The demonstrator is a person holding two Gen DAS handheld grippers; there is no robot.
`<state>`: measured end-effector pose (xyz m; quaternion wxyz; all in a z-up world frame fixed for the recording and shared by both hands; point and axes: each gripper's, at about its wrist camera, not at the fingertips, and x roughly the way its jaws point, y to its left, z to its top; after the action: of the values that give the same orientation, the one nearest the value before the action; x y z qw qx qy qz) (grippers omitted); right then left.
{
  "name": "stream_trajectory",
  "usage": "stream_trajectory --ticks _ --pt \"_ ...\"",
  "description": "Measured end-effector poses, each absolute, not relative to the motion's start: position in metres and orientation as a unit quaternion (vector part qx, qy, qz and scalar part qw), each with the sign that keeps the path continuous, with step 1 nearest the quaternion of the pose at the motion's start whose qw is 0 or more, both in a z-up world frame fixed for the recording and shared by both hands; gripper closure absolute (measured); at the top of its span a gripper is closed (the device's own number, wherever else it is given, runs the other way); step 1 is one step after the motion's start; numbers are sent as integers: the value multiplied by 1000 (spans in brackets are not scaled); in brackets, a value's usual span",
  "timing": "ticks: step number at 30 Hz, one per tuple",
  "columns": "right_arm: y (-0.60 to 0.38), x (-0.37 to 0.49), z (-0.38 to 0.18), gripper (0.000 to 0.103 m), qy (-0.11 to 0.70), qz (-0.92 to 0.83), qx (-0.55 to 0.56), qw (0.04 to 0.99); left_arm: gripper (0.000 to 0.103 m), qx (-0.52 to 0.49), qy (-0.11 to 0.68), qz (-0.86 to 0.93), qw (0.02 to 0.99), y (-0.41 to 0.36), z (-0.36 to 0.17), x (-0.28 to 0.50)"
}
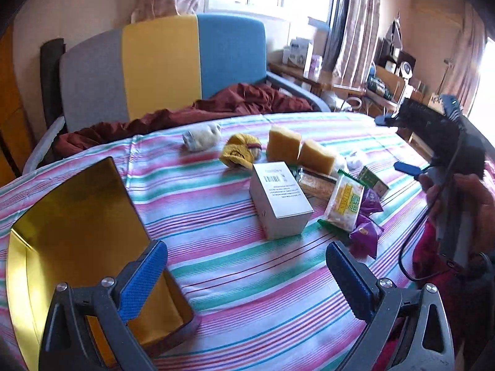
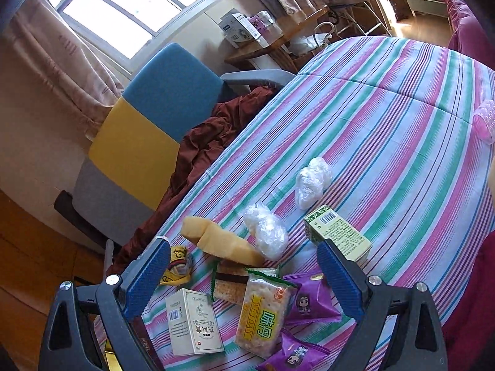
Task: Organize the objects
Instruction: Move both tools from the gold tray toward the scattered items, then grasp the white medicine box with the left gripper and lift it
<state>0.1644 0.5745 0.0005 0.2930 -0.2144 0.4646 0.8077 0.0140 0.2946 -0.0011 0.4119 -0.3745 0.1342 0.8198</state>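
Your left gripper (image 1: 246,281) hangs spread wide over a bare stretch of striped cloth (image 1: 247,303), so you have free room straight ahead up to the white box (image 1: 280,199). On your left the open gold tin (image 1: 77,232) crowds the left finger. Ahead and right, the white box, the rice cracker pack (image 1: 343,205) and the purple packets (image 1: 366,232) lie touching, with no lane between them. Behind them the two yellow sponges (image 1: 298,150) close off the back.

Your right gripper (image 2: 243,278) hangs above that same cluster, jaws apart. Beyond the green box (image 2: 338,232) and the plastic-wrapped bundles (image 2: 311,182), the cloth lies open, with only a pink roller (image 2: 485,122) at the right edge.
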Motion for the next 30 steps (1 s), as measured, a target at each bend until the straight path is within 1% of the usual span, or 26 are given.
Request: stream_trajectory --ticks 5,7,19,21,22,23,24,25,30 --pt "576 164 0 6 465 811 -215 282 0 -448 132 793 391 328 -26 -10" --pt "575 165 1 6 464 813 -215 281 0 -468 123 778 400 340 -32 -16" --pt "576 159 -5 6 475 808 -229 261 1 -475 155 764 407 412 -45 -36" --pt "576 158 -5 6 476 808 -230 260 5 -479 165 765 397 422 -51 -42" --pt "576 158 -5 6 475 808 -232 259 14 -483 170 764 392 426 -55 -46" --pt "576 157 -6 6 475 809 -233 258 28 -490 174 761 388 430 -61 -49" --pt "576 156 -6 6 474 809 -234 258 35 -498 177 755 387 433 -67 -52" --pt "576 156 -6 6 473 809 -235 258 50 -509 174 746 392 435 -74 -55" --pt "577 154 -9 6 470 805 -248 263 53 -476 171 761 406 416 -80 -38"
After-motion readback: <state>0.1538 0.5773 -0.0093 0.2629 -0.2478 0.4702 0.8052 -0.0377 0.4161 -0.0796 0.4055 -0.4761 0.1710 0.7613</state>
